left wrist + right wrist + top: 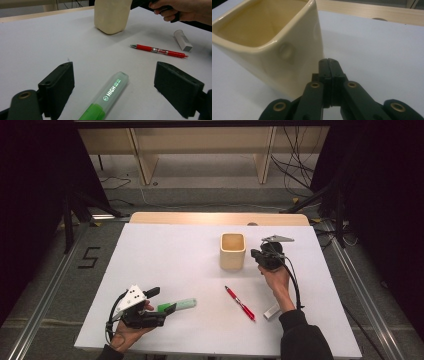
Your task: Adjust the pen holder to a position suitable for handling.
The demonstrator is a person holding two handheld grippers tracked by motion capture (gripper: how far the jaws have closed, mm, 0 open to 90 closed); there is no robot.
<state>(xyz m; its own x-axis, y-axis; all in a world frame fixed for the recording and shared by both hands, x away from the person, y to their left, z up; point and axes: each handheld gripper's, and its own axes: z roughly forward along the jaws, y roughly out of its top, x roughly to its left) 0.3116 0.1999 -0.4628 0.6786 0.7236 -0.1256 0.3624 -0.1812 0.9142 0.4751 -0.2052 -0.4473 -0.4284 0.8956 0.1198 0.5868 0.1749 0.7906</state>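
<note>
A green highlighter point(110, 96) with a clear cap lies flat on the white table point(165, 255) at the front left. My left gripper point(113, 67) is open, one jaw on each side of the highlighter point(182, 304) and neither pad touching it. In the high view the left gripper point(161, 301) rests low by the table's front edge. My right gripper point(329, 61) is shut with nothing between its jaws, its tips close beside the right wall of a cream square cup point(274, 50). The cup point(233, 257) stands upright and looks empty.
A red pen point(240, 303) lies slanted in the middle front of the table. A small white cap-like piece point(271, 312) sits just right of it, under the right forearm. A wooden strip runs along the table's far edge.
</note>
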